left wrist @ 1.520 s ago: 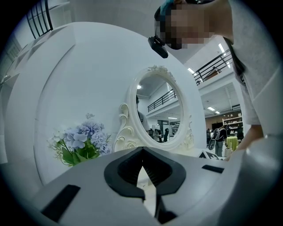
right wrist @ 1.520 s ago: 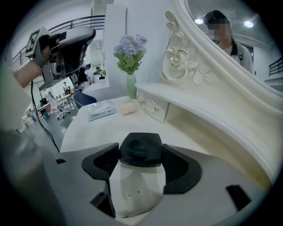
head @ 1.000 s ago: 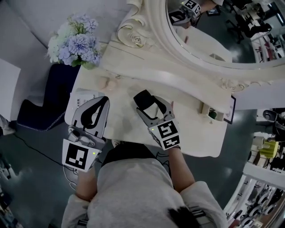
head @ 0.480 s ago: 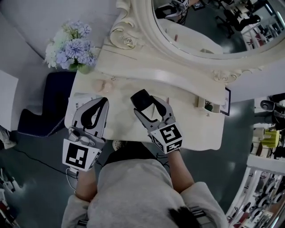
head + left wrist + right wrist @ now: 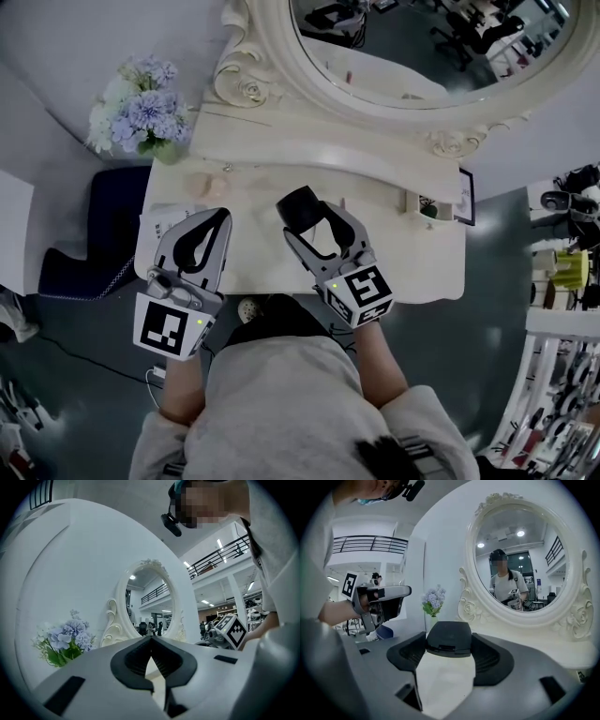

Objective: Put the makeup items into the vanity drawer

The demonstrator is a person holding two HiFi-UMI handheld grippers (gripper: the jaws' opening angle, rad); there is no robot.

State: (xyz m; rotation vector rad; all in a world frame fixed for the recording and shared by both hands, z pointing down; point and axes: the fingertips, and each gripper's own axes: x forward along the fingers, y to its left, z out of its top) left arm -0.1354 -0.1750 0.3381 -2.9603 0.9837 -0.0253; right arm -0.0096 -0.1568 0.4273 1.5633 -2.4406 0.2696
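**Head view.** Left tool (image 5: 214, 221) over the left front part of the cream counter (image 5: 412, 258), pressed together at the tips, gripping nothing. Right tool (image 5: 311, 217) over the middle of the counter, just beside the left tool but not touching it, pinching a black compact (image 5: 298, 204) at its far end. Behind both, along the rear of the counter, an oval mirror (image 5: 422, 56) in a carved cream frame. At the far left corner, a bunch of pale blue and white flowers (image 5: 136, 98). Near the flowers, on the counter, small pinkish items (image 5: 206, 183), too small to identify. At the right rear, a small framed object (image 5: 427, 204) standing upright. Beyond the left edge of the counter, a dark blue seat (image 5: 89, 225) on the floor. Grey sleeves at the bottom, one behind each tool.

**Left gripper view.** Dark pads of the left tool (image 5: 150, 641) closed tip to tip, with only a thin sliver of cream counter below the meeting point. Ahead: flowers (image 5: 63, 641) at left, mirror (image 5: 150, 602) at centre, marker cube of the right tool (image 5: 232, 631) at right.

**Right gripper view.** Right tool (image 5: 449, 649) clamped on the black compact (image 5: 449, 637), held level between the two pads, cream counter visible beneath. Contact between compact and counter not determinable. Ahead: left tool (image 5: 377, 602) at left, flowers (image 5: 433, 599) behind the compact, mirror (image 5: 520, 559) at right with a person's reflection in it.
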